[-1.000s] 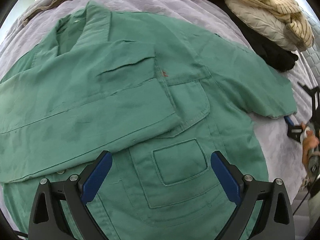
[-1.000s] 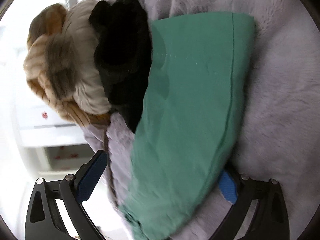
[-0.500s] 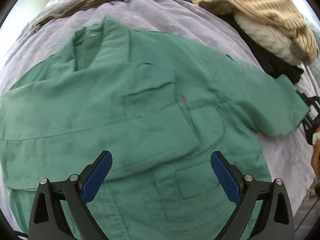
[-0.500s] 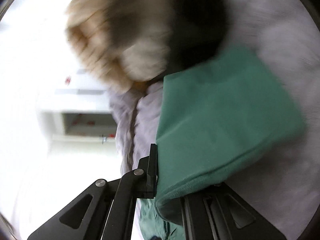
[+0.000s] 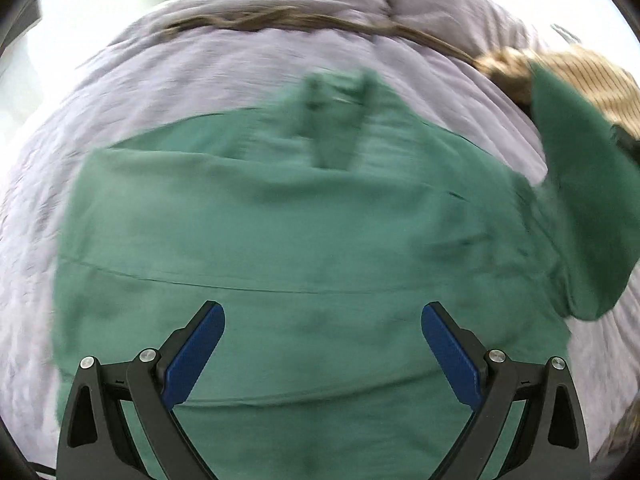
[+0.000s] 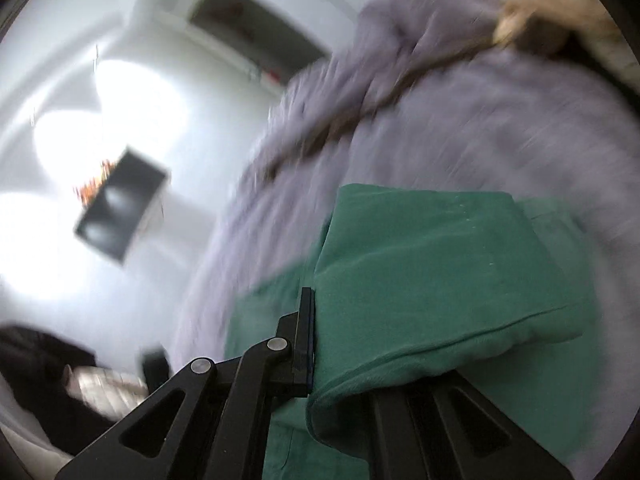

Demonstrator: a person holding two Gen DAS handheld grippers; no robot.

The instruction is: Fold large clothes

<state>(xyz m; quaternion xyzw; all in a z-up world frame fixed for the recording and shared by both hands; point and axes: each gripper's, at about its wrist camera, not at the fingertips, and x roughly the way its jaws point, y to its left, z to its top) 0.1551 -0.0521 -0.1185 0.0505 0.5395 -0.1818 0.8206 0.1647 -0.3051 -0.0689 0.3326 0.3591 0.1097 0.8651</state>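
Having clamped shut, right tool (image 6: pixel 316 344) lifting green sleeve (image 6: pixel 432 272) off lilac blanket (image 6: pixel 500 120)

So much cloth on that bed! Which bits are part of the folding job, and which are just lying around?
Part of the job:
- green shirt
- its sleeve, pinched in the right claw
- left claw, open above the shirt

Just lying about:
- striped tan garment
- lilac bedcover
- brown cord across the bedcover
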